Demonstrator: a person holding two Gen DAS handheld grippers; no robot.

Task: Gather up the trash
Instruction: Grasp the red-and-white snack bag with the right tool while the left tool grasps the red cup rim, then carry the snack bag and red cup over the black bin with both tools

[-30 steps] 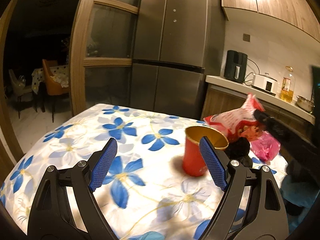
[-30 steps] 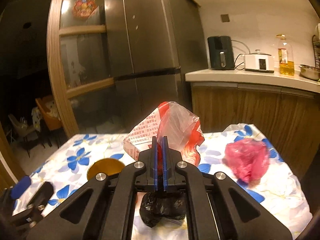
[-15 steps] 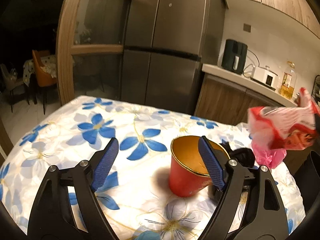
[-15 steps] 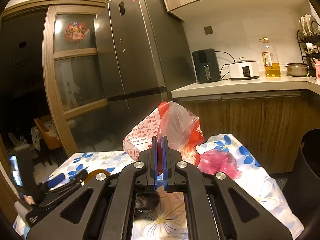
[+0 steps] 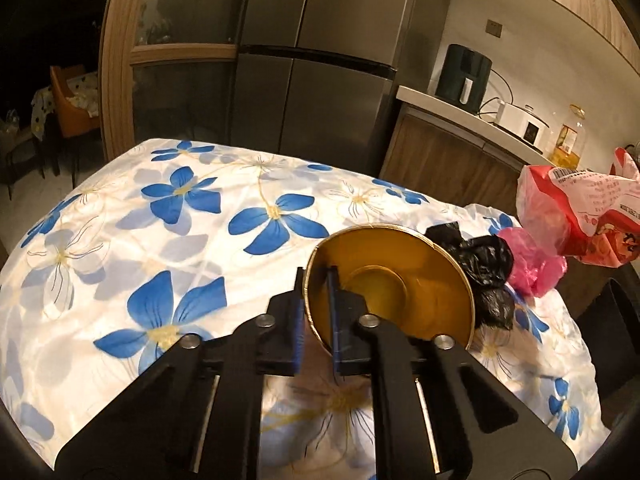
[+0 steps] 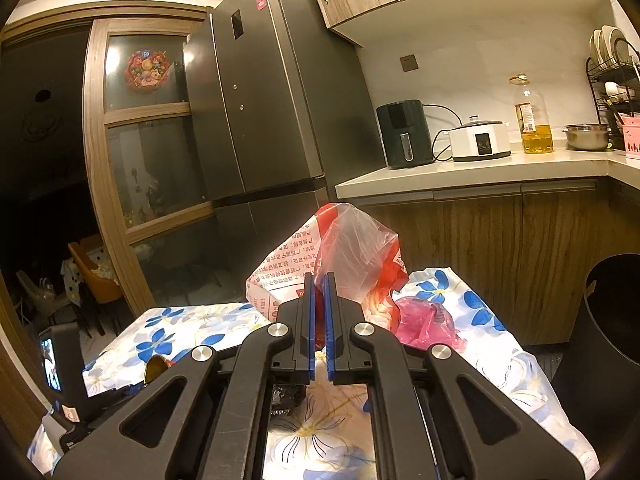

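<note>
A red paper cup [image 5: 400, 280] with a gold inside tilts toward the left wrist camera on the flowered tablecloth [image 5: 160, 240]. My left gripper [image 5: 316, 276] is closing, with the cup's wall pinched between its pads, one finger inside and one outside. A knotted black bag [image 5: 480, 264] and a crumpled pink bag [image 5: 532, 264] lie just behind the cup. My right gripper [image 6: 319, 280] is shut on a red and white plastic bag [image 6: 360, 248] and holds it in the air over the table's right end, where the pink bag [image 6: 424, 320] also shows.
A black bin [image 6: 608, 320] stands on the floor to the right of the table. Behind it runs a wooden counter [image 6: 480, 172] with appliances and an oil bottle. A steel fridge [image 5: 320, 60] rises beyond the table's far edge.
My left gripper moved forward and down, and its jaws went from wide open around the cup to pinching its rim; the cup tipped. My right gripper carried the bag rightward and slightly up.
</note>
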